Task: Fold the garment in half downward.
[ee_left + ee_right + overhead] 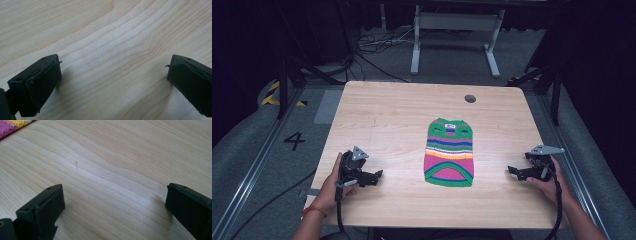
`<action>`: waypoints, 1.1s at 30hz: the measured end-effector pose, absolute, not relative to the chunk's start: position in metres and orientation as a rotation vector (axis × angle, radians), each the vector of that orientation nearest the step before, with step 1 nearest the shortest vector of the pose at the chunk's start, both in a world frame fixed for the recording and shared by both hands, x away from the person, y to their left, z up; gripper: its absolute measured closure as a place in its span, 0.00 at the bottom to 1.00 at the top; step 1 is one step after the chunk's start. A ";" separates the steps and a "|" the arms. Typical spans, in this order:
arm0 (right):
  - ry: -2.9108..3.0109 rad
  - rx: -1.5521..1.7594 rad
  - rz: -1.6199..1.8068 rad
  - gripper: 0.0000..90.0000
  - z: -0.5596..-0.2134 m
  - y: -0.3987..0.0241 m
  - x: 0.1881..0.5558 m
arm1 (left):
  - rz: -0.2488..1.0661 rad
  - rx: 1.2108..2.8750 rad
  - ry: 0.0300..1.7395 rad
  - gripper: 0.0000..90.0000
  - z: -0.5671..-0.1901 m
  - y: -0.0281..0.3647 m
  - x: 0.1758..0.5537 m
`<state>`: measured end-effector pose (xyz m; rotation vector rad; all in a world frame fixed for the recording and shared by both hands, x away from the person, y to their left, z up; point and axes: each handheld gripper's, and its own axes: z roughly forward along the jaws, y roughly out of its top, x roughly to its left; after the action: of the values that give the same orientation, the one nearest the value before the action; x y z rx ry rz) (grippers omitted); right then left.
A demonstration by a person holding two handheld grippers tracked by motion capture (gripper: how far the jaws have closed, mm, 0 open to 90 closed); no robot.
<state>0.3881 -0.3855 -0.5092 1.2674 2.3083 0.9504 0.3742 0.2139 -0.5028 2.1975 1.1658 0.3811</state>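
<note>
Sweater [449,152], striped and small, lies flat on the table [382,115] between the left gripper [377,176] and right gripper [513,171], well apart from both. Left gripper view: jaws wide over bare wood. Right gripper view: jaws wide, sweater's edge [11,126] ahead-left.

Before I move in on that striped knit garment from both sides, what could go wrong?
1. The striped knit garment lies flat on the wooden table, so open jaws may scrape the wood or pinch only one layer.
2. The left hand-held gripper and the right hand-held gripper sit apart from it; uneven approaches could drag or bunch the cloth.
</note>
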 end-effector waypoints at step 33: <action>2.316 1.261 0.959 0.06 -0.509 -0.389 0.387 | 0.323 2.241 1.026 0.18 -0.498 0.223 0.378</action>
<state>0.3874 -0.3887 -0.5086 1.2612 2.3160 0.9591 0.3785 0.2231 -0.4977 2.2413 1.0258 0.3233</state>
